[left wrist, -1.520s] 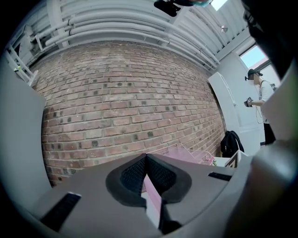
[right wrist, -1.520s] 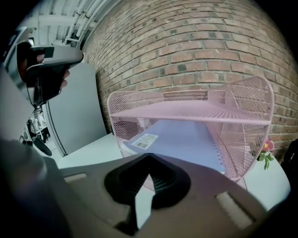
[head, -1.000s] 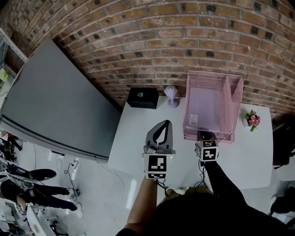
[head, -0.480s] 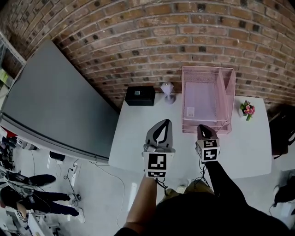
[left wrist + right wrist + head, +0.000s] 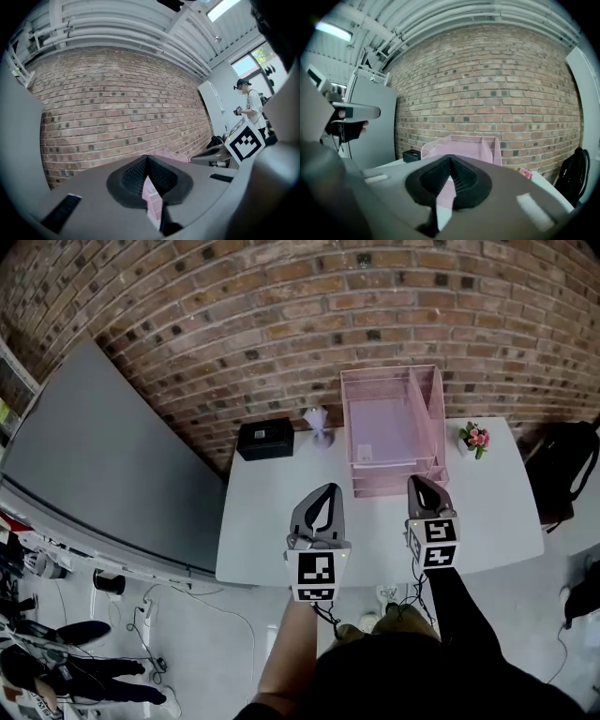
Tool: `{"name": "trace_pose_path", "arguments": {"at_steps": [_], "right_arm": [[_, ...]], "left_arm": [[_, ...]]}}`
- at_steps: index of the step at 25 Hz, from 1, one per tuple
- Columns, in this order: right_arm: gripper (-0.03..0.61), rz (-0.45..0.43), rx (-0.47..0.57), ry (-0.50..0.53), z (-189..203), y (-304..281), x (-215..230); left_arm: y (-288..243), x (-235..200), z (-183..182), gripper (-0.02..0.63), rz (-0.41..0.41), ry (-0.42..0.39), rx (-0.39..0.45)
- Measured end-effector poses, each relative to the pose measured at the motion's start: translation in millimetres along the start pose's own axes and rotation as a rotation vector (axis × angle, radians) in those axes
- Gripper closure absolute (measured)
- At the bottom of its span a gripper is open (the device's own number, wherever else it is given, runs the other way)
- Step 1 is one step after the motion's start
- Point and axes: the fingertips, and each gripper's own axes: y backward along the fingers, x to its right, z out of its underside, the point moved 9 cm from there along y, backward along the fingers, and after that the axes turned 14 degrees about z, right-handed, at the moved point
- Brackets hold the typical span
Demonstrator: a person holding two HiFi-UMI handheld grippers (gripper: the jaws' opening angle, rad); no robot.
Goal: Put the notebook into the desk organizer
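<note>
The pink wire-mesh desk organizer [image 5: 424, 418] stands at the back of the white table [image 5: 281, 531], against the brick wall. A flat pale lilac sheet-like thing [image 5: 380, 418], which looks like the notebook, lies in its top tray. My left gripper [image 5: 327, 489] is shut and empty, held over the table in front of the organizer's left side. My right gripper [image 5: 418, 481] is also shut and empty, near the organizer's front right corner. The right gripper view shows the organizer [image 5: 461, 144] straight ahead beyond the jaws.
A black box [image 5: 265, 438] and a small lilac ornament [image 5: 320, 427] stand left of the organizer. Pink flowers [image 5: 475, 438] are to its right. A black backpack [image 5: 562, 470] hangs off the table's right end. A grey cabinet [image 5: 94, 456] stands on the left.
The head view has swung, so the organizer now appears smaller and further left. The right gripper has come away from the organizer's front edge. Both grippers stay shut.
</note>
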Motion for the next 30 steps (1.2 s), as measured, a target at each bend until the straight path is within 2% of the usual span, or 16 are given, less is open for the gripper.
{"name": "trace_pose_path", "arguments": {"at_steps": [6,11,30], "right_arm": [[0.578,0.037,0.144,-0.023,-45,40,20],[0.578,0.036,0.21,-0.046,-67,66,25],[0.578,-0.021,0.251,0.012,-71,102,23]], "left_arm": [[11,9,-11,0.606,0.009,-0.013,0.031],[19,15,-22,0.606,0.013,-0.026,0.058],[31,33,-35,0.606,0.007,-0.04,0.096]]}}
